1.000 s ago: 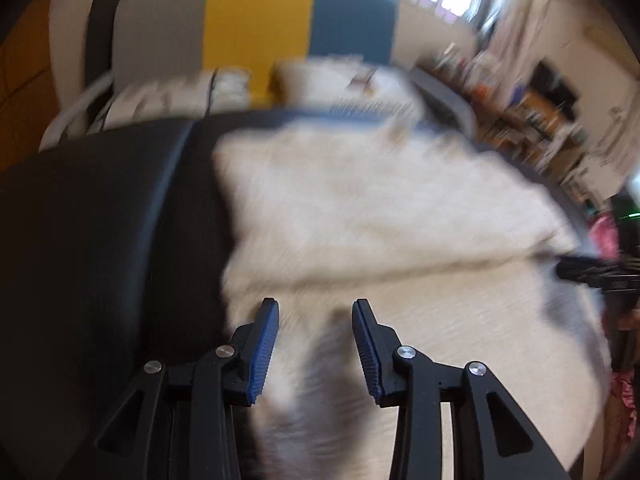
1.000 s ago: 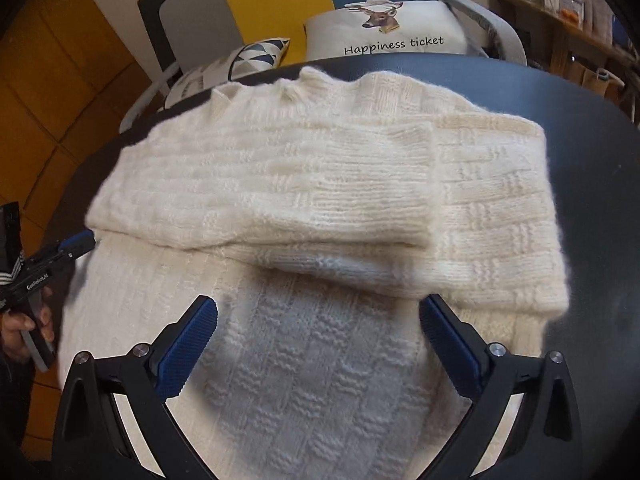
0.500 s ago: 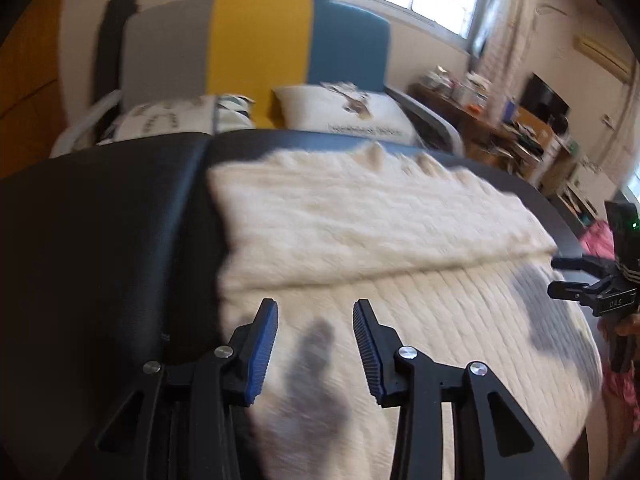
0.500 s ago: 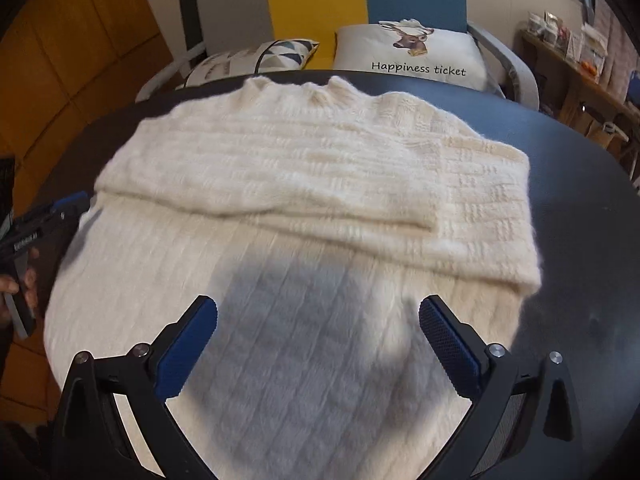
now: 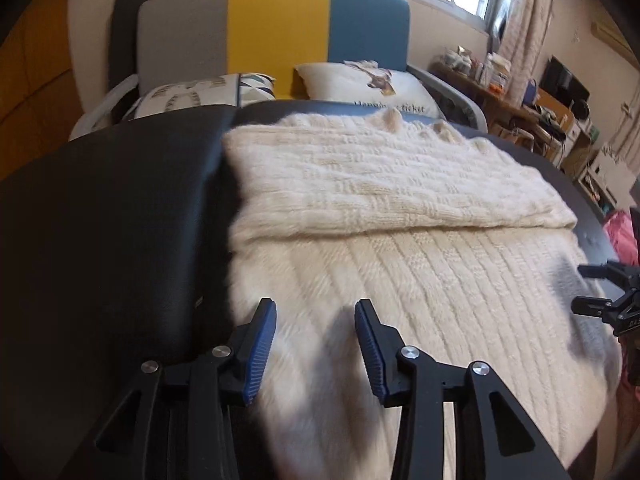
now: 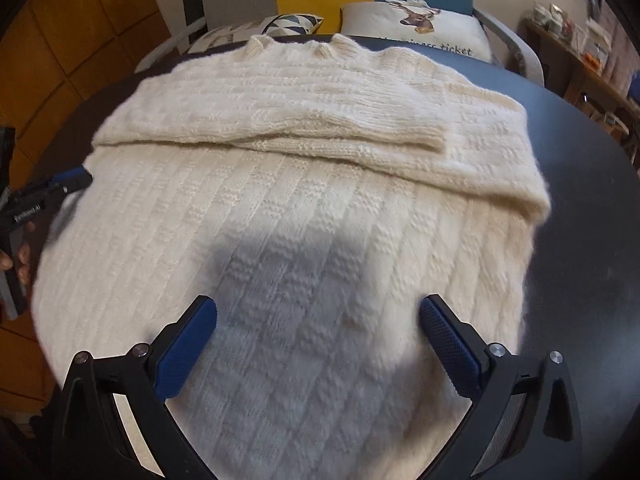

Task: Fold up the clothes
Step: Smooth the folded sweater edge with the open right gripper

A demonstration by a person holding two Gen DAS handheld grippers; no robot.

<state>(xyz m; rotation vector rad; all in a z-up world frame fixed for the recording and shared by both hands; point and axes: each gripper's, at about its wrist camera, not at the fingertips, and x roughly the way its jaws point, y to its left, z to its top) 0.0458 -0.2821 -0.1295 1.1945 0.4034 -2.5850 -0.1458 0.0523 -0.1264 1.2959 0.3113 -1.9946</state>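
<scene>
Cream sweater (image 6: 304, 208) flat — left gripper (image 5: 316, 340) opening, empty.

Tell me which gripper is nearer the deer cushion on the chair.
Hard to call; if either, the right. Both grippers hover over the near half of the cream sweater, which lies between them and the deer cushion. Left gripper is over its left side, right gripper toward the cushion's side.

Ahead of the tools stood a grey, yellow and blue chair (image 5: 276, 32) holding a deer-print cushion (image 6: 416, 26) beside a triangle-patterned cushion (image 5: 208, 92); right, a cluttered shelf (image 5: 520, 92).
</scene>
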